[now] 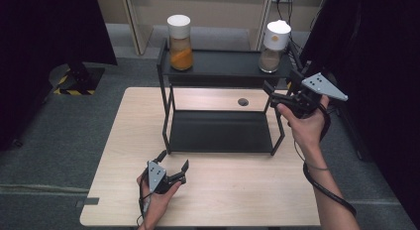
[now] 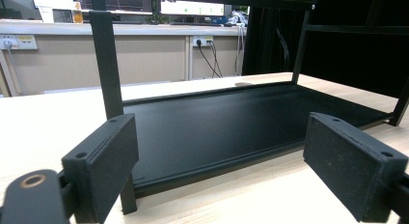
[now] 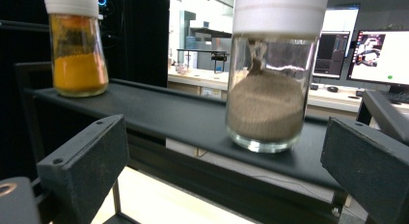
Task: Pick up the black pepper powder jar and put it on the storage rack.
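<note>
Worktop (image 1: 124, 141): carries the rack at its rear middle.
Rack (image 1: 168, 116): two shelves, one above the other.
Top shelf (image 1: 223, 64): left jar at its left end, right jar at its right end, well apart.
Left jar (image 1: 180, 41): upright on the top shelf.
Right jar (image 1: 274, 46): upright on the top shelf, just before the right gripper's jaws.
Bottom shelf (image 1: 220, 131): lies on the worktop under the top shelf.
Left gripper (image 1: 173, 163): near the worktop's front edge, before the rack's front left leg.
Right gripper (image 1: 283, 88): at the rack's right end, level with the top shelf.
</note>
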`<state>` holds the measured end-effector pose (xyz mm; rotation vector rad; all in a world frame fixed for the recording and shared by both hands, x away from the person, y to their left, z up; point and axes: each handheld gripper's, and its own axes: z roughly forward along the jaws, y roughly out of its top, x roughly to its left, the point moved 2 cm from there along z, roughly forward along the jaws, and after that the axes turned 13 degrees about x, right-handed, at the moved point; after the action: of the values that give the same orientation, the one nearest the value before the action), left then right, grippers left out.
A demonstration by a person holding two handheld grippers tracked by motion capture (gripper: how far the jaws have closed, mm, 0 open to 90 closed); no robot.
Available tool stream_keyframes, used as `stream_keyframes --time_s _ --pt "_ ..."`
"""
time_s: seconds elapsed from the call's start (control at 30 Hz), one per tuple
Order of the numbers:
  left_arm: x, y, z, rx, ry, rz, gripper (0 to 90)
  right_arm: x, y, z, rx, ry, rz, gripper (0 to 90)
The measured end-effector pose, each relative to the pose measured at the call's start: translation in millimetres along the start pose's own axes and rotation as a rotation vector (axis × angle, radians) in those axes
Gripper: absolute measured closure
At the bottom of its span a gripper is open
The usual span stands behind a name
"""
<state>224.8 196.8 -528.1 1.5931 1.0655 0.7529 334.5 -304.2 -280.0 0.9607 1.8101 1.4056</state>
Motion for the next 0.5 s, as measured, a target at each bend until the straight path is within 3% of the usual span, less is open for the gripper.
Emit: stream_keyframes --time_s 0.5 --pt "-0.5 -0.5 -0.1 -0.003 0.002 0.001 11.8 4.1 -26.2 -8.7 0.019 0.029 0.011 3.4"
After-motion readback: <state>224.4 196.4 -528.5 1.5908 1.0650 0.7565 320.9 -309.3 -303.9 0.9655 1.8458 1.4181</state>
